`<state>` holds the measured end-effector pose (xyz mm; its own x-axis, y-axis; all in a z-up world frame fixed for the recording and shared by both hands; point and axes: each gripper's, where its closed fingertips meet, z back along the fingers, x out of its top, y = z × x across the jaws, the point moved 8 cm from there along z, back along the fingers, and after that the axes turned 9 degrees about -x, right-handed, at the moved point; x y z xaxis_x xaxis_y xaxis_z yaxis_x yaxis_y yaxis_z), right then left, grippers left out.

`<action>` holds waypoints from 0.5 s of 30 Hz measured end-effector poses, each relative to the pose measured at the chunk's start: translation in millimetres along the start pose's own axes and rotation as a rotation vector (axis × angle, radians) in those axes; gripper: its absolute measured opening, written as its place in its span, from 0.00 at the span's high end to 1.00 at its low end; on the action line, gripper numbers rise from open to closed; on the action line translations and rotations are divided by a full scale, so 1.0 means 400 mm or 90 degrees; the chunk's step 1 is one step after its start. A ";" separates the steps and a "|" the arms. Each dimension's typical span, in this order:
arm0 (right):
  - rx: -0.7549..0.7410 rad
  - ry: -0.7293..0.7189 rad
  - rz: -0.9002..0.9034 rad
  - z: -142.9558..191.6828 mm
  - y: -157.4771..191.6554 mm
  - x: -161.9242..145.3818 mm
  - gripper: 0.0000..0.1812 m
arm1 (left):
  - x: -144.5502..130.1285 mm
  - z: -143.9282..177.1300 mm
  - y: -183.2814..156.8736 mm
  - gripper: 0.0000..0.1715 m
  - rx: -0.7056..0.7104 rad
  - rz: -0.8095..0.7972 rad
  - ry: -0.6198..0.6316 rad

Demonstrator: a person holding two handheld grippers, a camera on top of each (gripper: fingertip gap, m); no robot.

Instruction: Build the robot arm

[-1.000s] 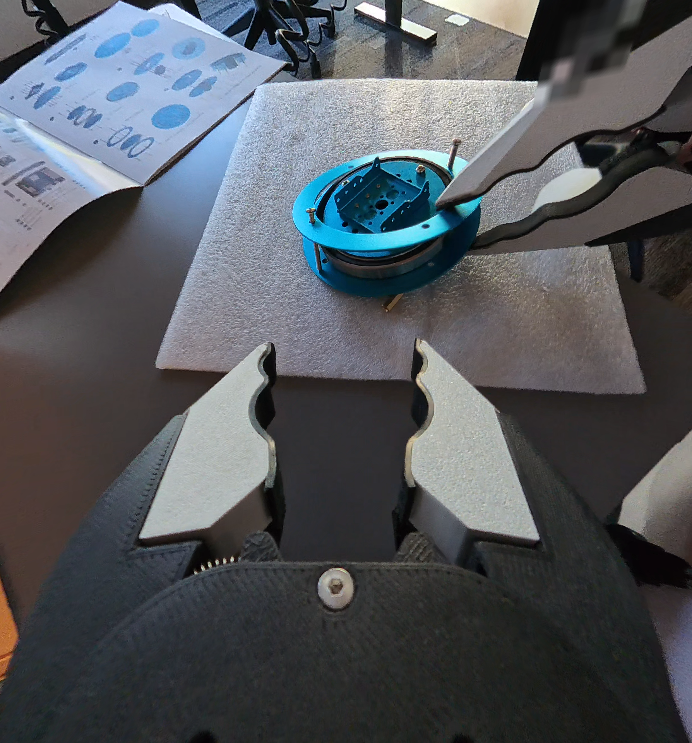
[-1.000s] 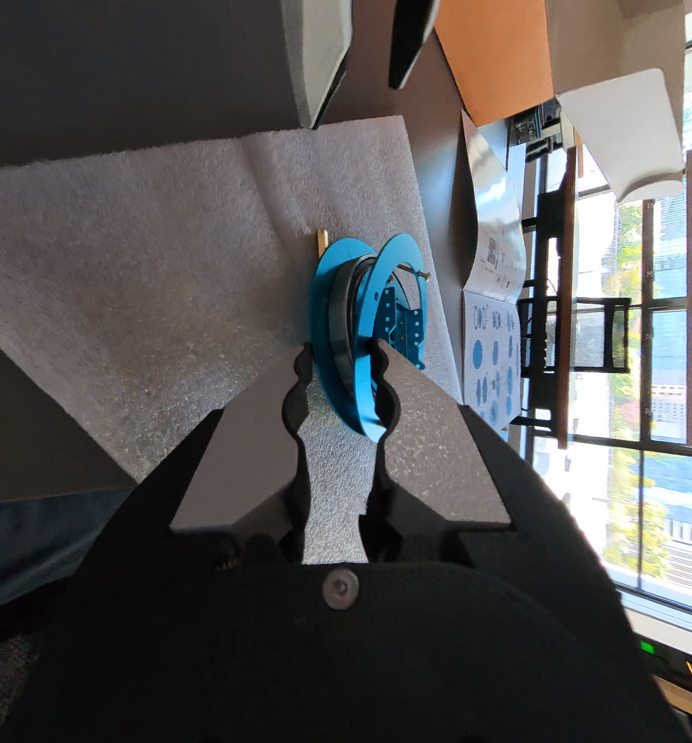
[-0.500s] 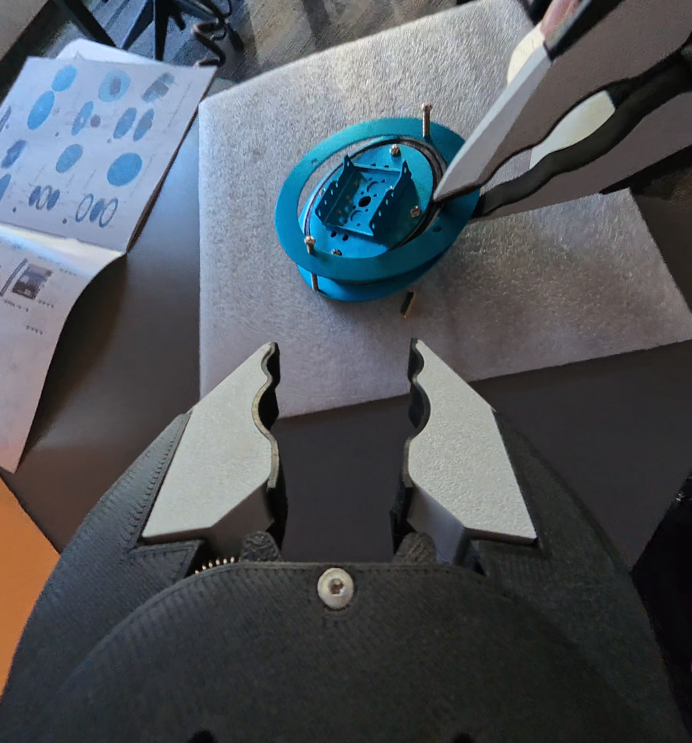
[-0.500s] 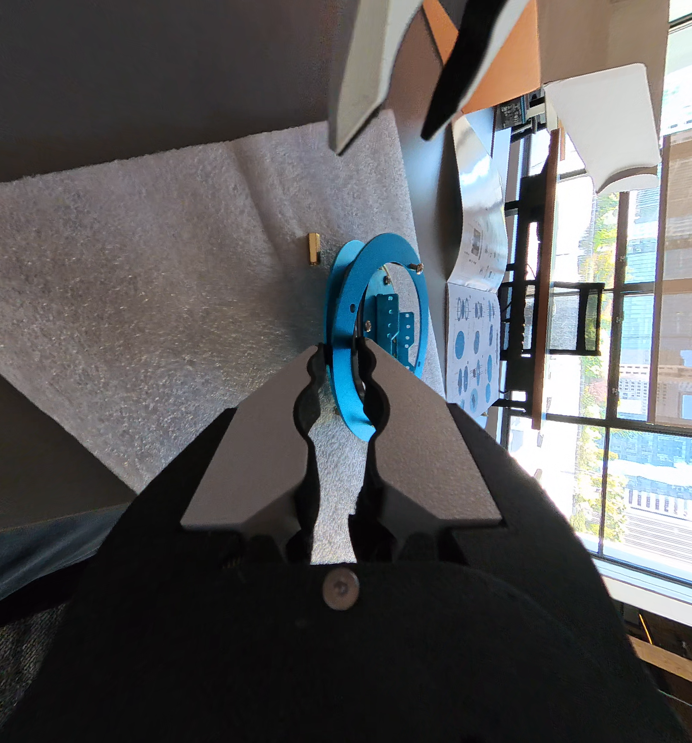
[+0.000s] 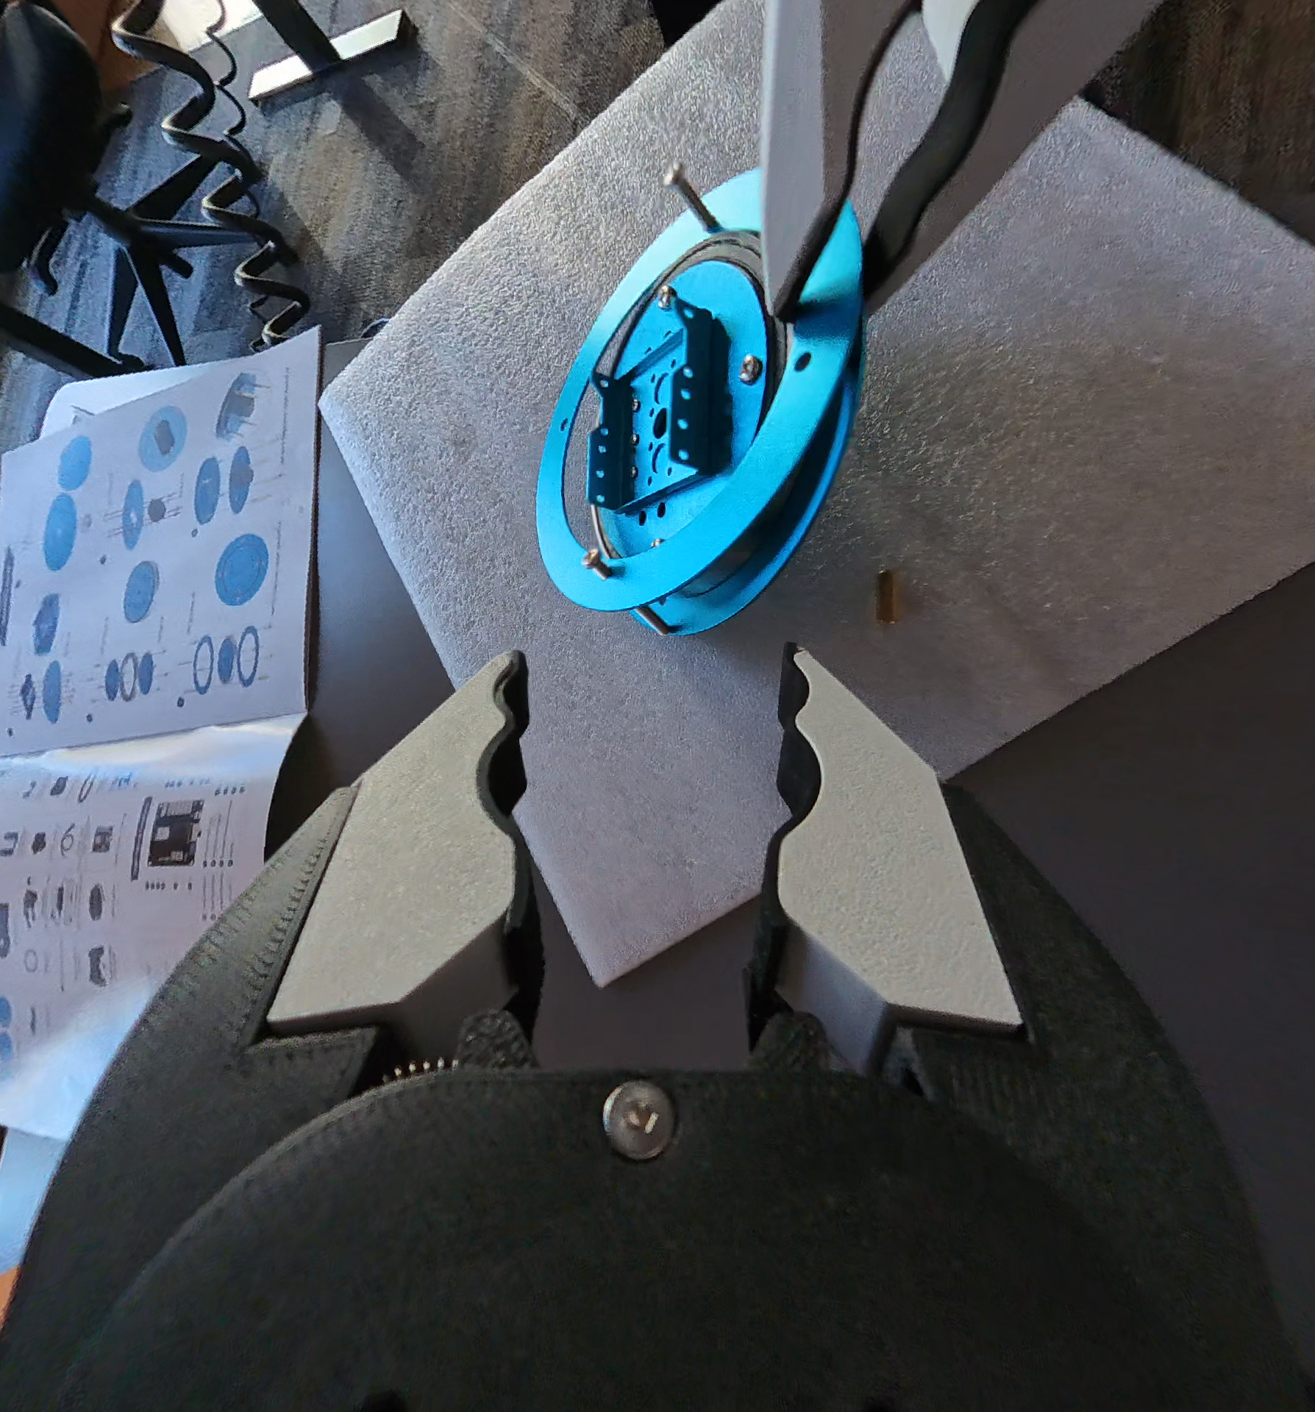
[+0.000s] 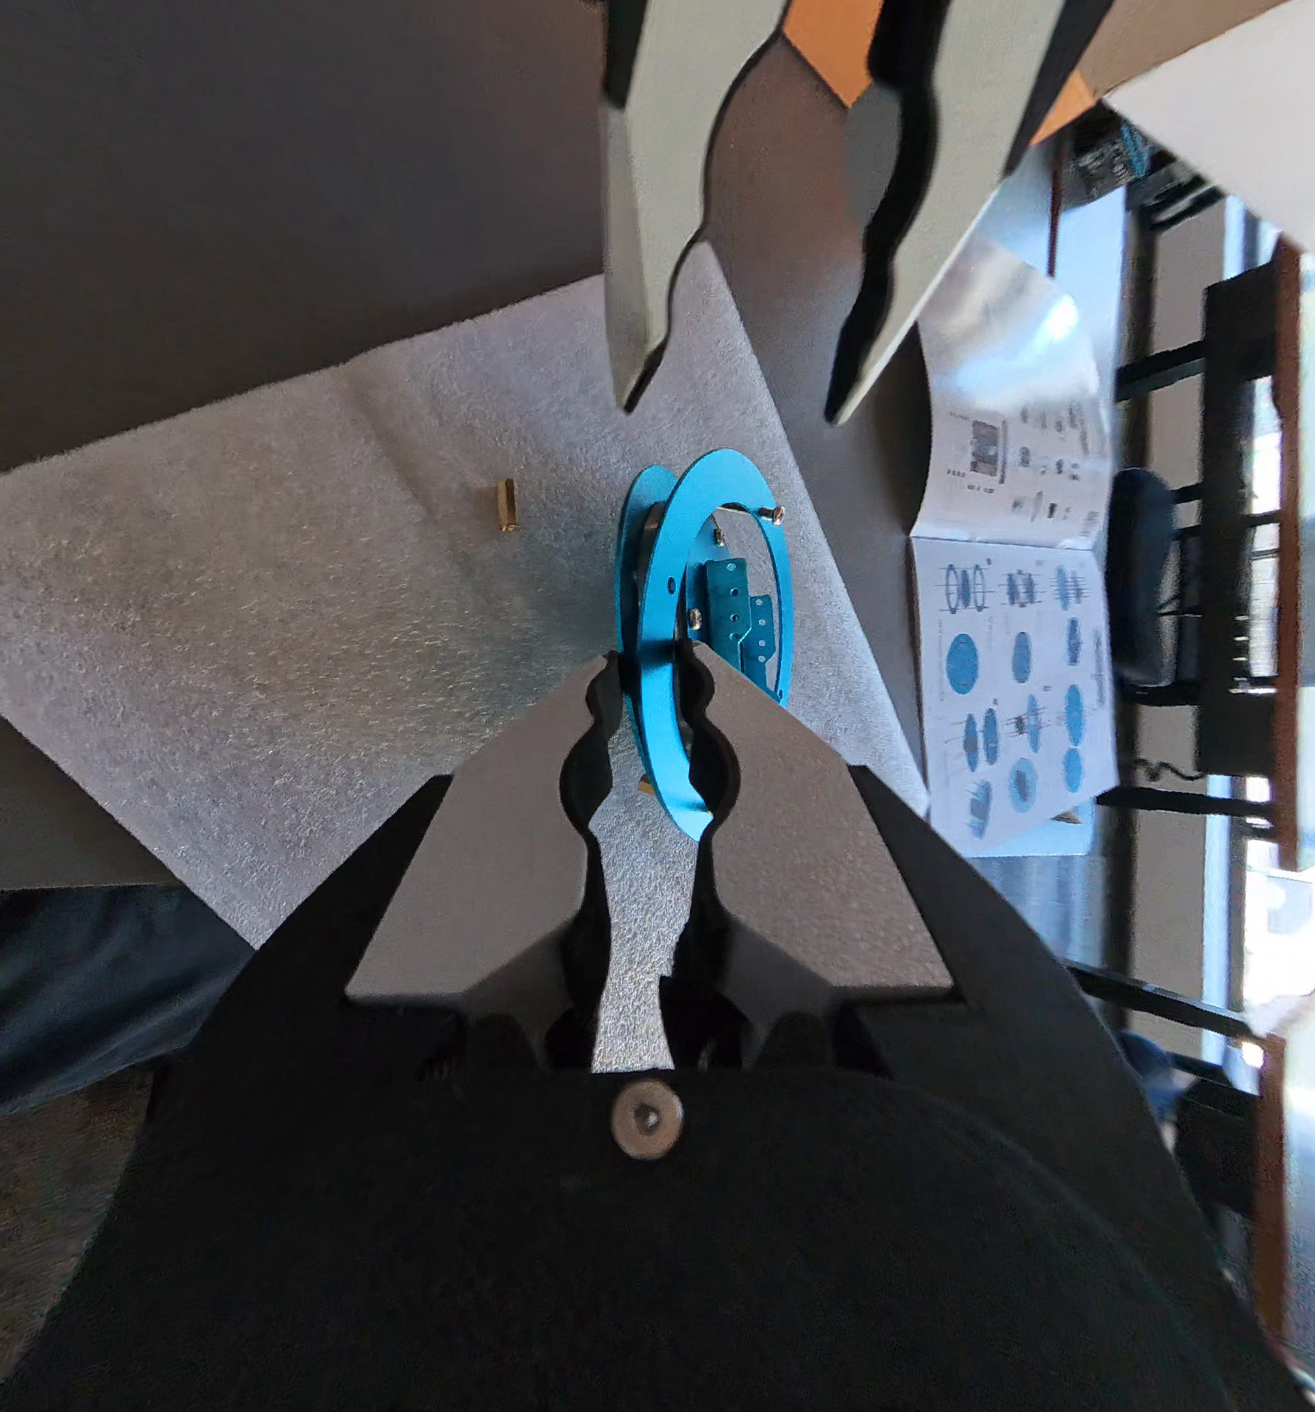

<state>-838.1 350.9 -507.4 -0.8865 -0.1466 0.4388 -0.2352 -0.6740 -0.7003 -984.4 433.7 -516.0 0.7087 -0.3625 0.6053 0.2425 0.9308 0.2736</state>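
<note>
my right gripper [image 6: 651, 672] pinches the round blue metal ring assembly's [image 5: 696, 428] rim (tilting it off the white foam mat [image 5: 1059, 397]). my left gripper [image 5: 651, 688], near that assembly, gapes empty.

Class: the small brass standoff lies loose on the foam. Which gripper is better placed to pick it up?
Probably the left gripper: open and empty, near the brass standoff. The right gripper is shut on the blue ring assembly.

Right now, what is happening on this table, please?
The right tool is shut on the rim of a blue ring assembly, holding it tilted over the white foam sheet. The left tool is open and empty, nearby. A small brass standoff lies loose on the foam; an open booklet is beside it.
</note>
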 end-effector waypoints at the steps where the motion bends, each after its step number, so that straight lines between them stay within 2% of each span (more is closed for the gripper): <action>1: 0.019 -0.001 -0.015 -0.001 -0.015 0.002 0.93 | -0.001 -0.009 0.004 0.62 -0.004 -0.002 -0.002; 9: 0.175 -0.003 -0.126 -0.021 -0.144 -0.004 0.93 | -0.010 -0.039 0.045 0.63 -0.012 0.084 -0.046; 13: 0.235 -0.022 -0.192 -0.036 -0.201 -0.029 0.93 | -0.009 -0.044 0.065 0.67 -0.015 0.150 -0.087; 15: 0.265 -0.033 -0.228 -0.044 -0.226 -0.047 0.94 | -0.008 -0.052 0.068 0.74 -0.020 0.165 -0.100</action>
<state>-807.3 427.2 -462.2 -0.7565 0.1162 0.6436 -0.3320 -0.9161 -0.2249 -966.2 461.2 -525.9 0.6384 -0.1138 0.7612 0.0891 0.9933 0.0737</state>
